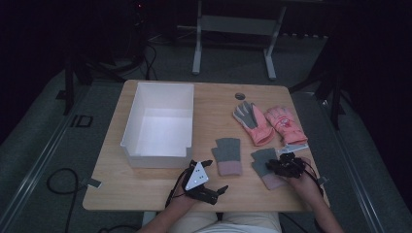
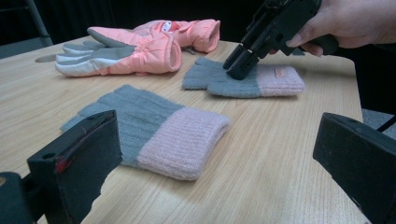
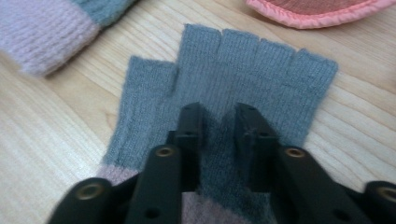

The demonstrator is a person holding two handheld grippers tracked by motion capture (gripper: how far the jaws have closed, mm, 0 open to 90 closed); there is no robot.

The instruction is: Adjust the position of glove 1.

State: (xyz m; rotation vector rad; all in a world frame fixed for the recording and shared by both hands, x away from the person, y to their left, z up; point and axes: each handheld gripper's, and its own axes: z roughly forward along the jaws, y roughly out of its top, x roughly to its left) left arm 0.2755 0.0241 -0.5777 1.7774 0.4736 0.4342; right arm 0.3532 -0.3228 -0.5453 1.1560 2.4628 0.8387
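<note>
Two pairs of gloves on the table, and the right gripper (image 3: 218, 116) is down on the nearer grey glove (image 3: 224, 84), jaws drawn close and bunching a fold of knit between them, so it looks like a pinch to lift it. That glove lies flat by the pink ski gloves (image 1: 265, 124). The left gripper (image 1: 210, 175) waits with jaws wide apart, holding nothing, just beside the white bin (image 1: 158, 124), probably where these go. The other grey glove (image 1: 227, 155) sits between the two.
</note>
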